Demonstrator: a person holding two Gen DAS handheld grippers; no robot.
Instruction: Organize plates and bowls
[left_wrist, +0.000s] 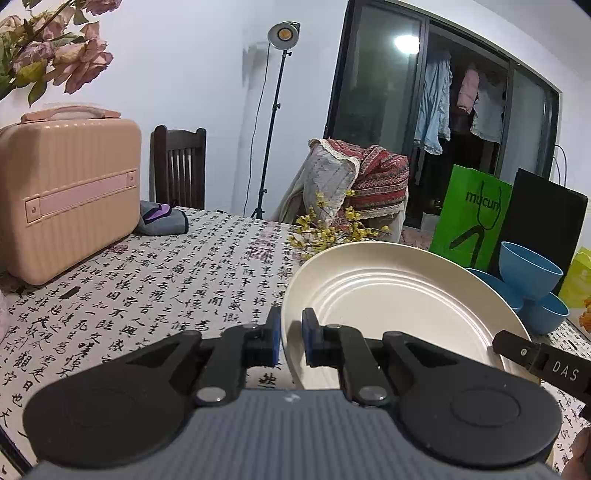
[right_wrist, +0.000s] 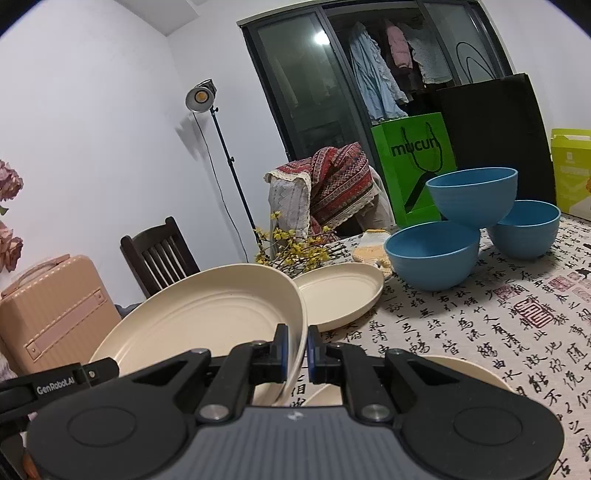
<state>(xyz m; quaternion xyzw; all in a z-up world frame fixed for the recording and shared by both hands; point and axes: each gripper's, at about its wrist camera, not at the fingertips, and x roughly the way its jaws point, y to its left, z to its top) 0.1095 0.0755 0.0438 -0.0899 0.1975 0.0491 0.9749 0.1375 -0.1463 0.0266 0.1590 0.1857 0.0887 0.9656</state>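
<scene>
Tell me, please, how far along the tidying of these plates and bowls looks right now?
Done: three blue bowls are grouped, one perched on the other two. In hand: both the left gripper and right gripper pinch opposite rims of a large cream plate, lifted and tilted. Left: that plate is unplaced, a smaller cream plate lies apart, and another plate sits below.

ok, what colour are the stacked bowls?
Blue, all three bowls; the right wrist view shows them best.

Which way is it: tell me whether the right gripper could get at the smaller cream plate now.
Probably not: the right gripper is shut on the large cream plate, which the left gripper also holds. The smaller plate lies unobstructed beyond.
</scene>
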